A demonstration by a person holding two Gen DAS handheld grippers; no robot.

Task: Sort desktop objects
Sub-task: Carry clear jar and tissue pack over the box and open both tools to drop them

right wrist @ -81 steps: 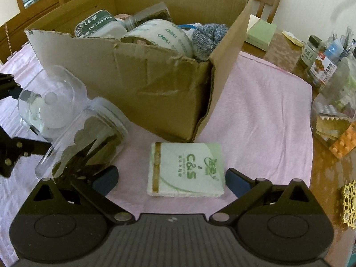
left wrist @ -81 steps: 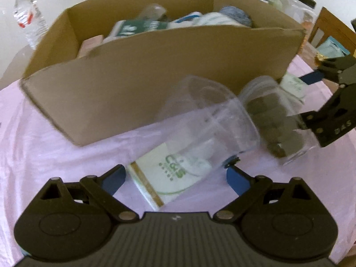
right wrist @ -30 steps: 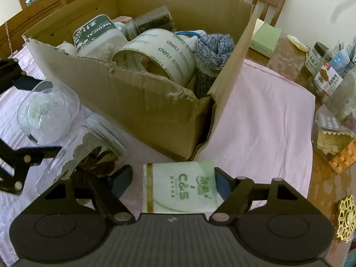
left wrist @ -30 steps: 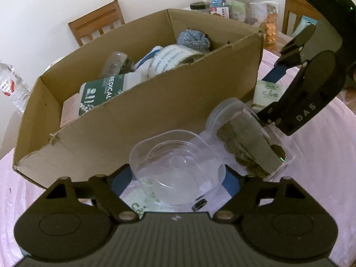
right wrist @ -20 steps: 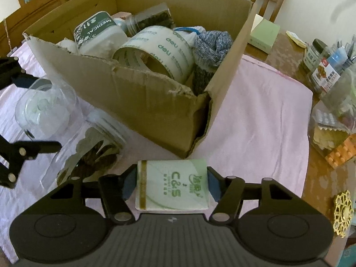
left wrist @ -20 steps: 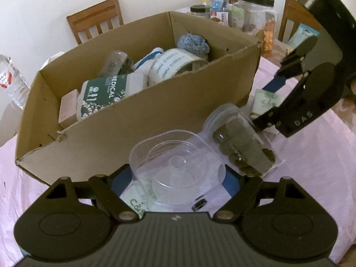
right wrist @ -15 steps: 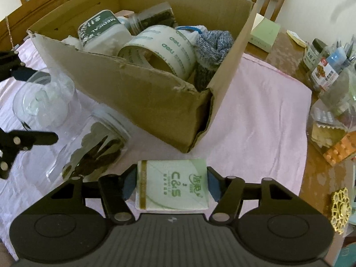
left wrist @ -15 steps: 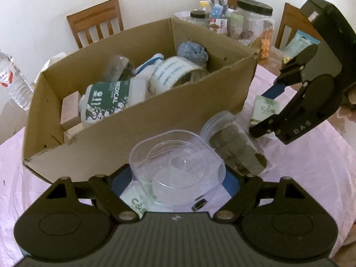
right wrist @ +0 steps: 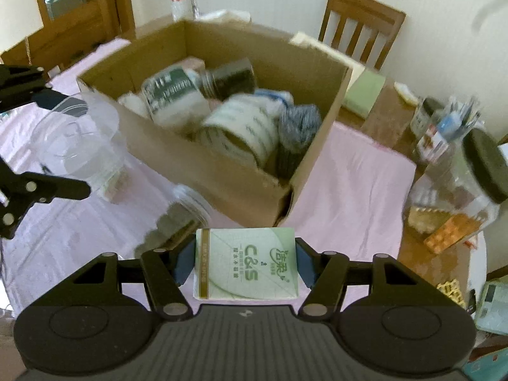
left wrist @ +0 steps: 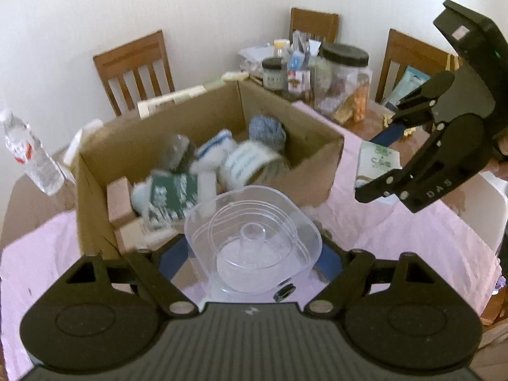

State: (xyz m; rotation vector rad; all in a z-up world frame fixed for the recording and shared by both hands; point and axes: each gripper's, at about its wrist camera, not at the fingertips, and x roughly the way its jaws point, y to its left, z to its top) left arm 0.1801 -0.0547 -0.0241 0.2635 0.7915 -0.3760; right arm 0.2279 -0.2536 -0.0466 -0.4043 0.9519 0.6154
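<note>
Clear tub [left wrist: 254,241] sits between the left gripper [left wrist: 252,255] fingers, blue pads pressed on both its sides; grasped, mouth facing away from the camera, held above the near wall of the box [left wrist: 317,177]. From the right wrist view the tub [right wrist: 76,139] hangs off the surface, just left of the box [right wrist: 222,171].

Tissue pack [right wrist: 247,263] is clamped flat between the right gripper [right wrist: 246,262] fingers, one pad on each short edge, print facing up. It is off the cloth [right wrist: 349,184], near the box's front corner. In the left view the pack [left wrist: 377,165] shows in the right gripper [left wrist: 390,158], right of the box.

Jar [right wrist: 177,219] with dark contents lies on its side on the cloth, just far-left of the pack, between the two grippers; blurred.

Box holds a tape roll [right wrist: 241,130], a green-labelled bottle [right wrist: 173,95], a grey knit item [right wrist: 298,127] and a dark-lidded jar [right wrist: 228,77], all motion-blurred.

Big black-lidded jar [right wrist: 460,190] stands on the bare surface far right. Water bottle [left wrist: 28,155] stands left of the box.
</note>
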